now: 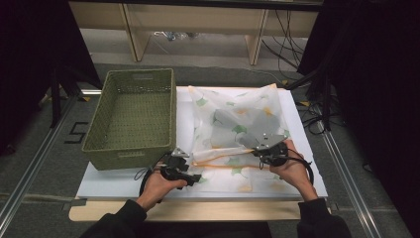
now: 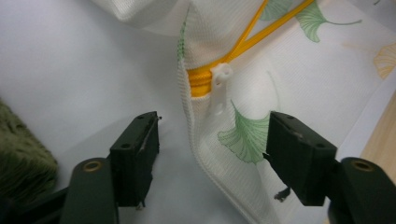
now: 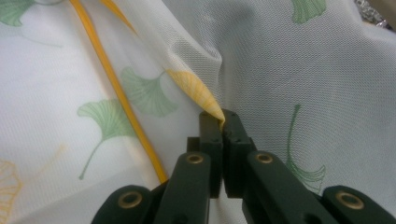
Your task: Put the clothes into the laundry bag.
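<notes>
White mesh laundry bag (image 1: 237, 134), printed with green and yellow ginkgo leaves, lies on the right half of the white desk (image 1: 109, 184), just beside a green woven basket (image 1: 133, 116). Grey items show dimly through its upper layer. An orange zipper (image 1: 223, 162) runs along the bag's near portion; in the left gripper view its two rows of teeth (image 2: 261, 32) part above a closed orange stub at the bag's corner, where the white zipper pull (image 2: 220, 88) hangs down over the mesh.

Left tongs (image 2: 212, 149): spread, with the corner seam of the bag and the lower end of the pull lying between the two black pads, neither pad touching the fabric. In the high view these tongs (image 1: 190, 174) sit at the bag's near left corner, held by the person's left hand (image 1: 157, 187).

Right tongs (image 3: 223, 122): pressed together, pinching a raised fold of the mesh at a yellow leaf print, so that the fabric rises in a ridge away from the tips. The orange zipper line (image 3: 116, 93) passes to the left of this pinch in the right gripper view. In the high view the right tongs (image 1: 266, 154) are at the bag's near right portion, under a grey three-cornered plate, with the right hand (image 1: 293, 168) behind.

Surroundings: the basket stands at the desk's left side; a wooden frame (image 1: 193, 20) and dark cables (image 1: 287, 39) lie beyond the far edge.
</notes>
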Tool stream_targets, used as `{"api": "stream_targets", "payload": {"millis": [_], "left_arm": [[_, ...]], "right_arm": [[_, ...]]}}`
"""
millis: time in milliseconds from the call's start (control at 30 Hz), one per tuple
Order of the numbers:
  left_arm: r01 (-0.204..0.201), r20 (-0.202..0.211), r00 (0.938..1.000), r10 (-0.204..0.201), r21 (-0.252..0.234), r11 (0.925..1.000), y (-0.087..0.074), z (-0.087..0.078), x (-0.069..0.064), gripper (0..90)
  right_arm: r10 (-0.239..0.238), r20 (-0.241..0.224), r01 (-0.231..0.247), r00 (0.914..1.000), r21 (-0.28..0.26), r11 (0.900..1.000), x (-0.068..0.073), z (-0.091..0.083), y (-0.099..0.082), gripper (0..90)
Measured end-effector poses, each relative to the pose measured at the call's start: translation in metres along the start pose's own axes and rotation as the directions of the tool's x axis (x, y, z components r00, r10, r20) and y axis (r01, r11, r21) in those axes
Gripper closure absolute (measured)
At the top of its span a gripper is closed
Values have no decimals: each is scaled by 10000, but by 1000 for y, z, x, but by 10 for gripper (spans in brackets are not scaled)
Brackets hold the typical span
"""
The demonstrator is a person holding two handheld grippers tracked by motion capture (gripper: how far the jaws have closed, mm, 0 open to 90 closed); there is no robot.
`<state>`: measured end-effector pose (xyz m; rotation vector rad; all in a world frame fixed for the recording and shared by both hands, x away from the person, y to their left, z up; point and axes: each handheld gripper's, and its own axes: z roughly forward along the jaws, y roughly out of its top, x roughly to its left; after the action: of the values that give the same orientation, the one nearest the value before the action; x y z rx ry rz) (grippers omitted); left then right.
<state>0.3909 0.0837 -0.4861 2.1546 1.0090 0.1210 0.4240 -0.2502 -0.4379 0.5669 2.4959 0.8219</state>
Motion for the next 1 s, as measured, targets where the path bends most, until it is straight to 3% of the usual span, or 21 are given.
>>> {"api": "stream_targets", "payload": {"millis": [100, 133, 267, 300, 400, 467, 533, 567, 600, 633, 700, 733, 833, 867, 900, 933, 1000], "left_arm": [[-549, -143, 9984, 551, 140, 9984, -1, -1, -2, 417], [-446, 28, 9990, 446, -103, 9990, -1, 1, -3, 427], [-533, 239, 9983, 538, -214, 9983, -2, 2, -5, 511], [-686, 340, 9970, 692, -161, 9975, -1, 1, -6, 533], [-1004, 307, 9944, 1012, -261, 9946, -1, 1, -8, 592], [-986, 342, 9944, 996, -292, 9947, -2, 0, -9, 628], [-1114, 533, 9921, 1137, -432, 9928, -2, 1, -12, 623], [-1271, 558, 9900, 1292, -396, 9911, -2, 1, -12, 617], [-1156, 567, 9915, 1175, -344, 9927, -3, 2, -14, 616], [-1303, 538, 9898, 1320, -335, 9909, -3, 2, -15, 621], [-1667, 476, 9846, 1685, -406, 9852, -2, 2, -17, 660], [-1698, 522, 9837, 1718, -401, 9847, -2, 1, -17, 680], [-1754, 323, 9836, 1772, -528, 9831, -1, -2, -16, 754], [-1659, 396, 9850, 1682, -554, 9846, -1, -3, -18, 783], [-1747, 354, 9836, 1769, -566, 9830, 0, -4, -18, 795], [-1720, 433, 9837, 1746, -590, 9833, 1, -5, -18, 808], [-1576, 533, 9856, 1607, -572, 9858, 0, -5, -18, 821]], "right_arm": [[3, -28, -3, 10000, 68, 10000, 0, 2, -1, 900], [-1, -43, 2, 10000, 117, 9999, 1, 2, -1, 900], [-196, -189, 200, 9996, 198, 9996, 1, 5, -1, 900], [3, -159, 1, 9999, 294, 9996, 2, 6, -2, 900], [-141, -29, 142, 9999, 329, 9994, 2, 10, -4, 900], [73, -29, -72, 10000, 487, 9988, 3, 13, -7, 900], [-171, 29, 169, 9999, 542, 9984, 2, 16, -8, 900], [-232, -93, 239, 9997, 927, 9954, 2, 15, -8, 900], [-163, -19, 164, 9999, 828, 9964, 3, 16, -8, 899], [-563, -89, 568, 9984, 771, 9954, 1, 18, -8, 899], [-347, -1, 346, 9994, 970, 9947, 2, 18, -8, 898], [-117, 129, 106, 9998, 794, 9968, 4, 19, -9, 896], [60, -20, -58, 10000, 1011, 9949, 4, 18, -9, 883], [44, 64, -51, 10000, 1020, 9948, 4, 19, -10, 879], [-391, 18, 388, 9992, 846, 9957, 2, 22, -9, 876], [22, -72, -14, 10000, 1150, 9934, 5, 21, -10, 872], [117, 19, -119, 9999, 1117, 9937, 6, 22, -10, 856]]}}
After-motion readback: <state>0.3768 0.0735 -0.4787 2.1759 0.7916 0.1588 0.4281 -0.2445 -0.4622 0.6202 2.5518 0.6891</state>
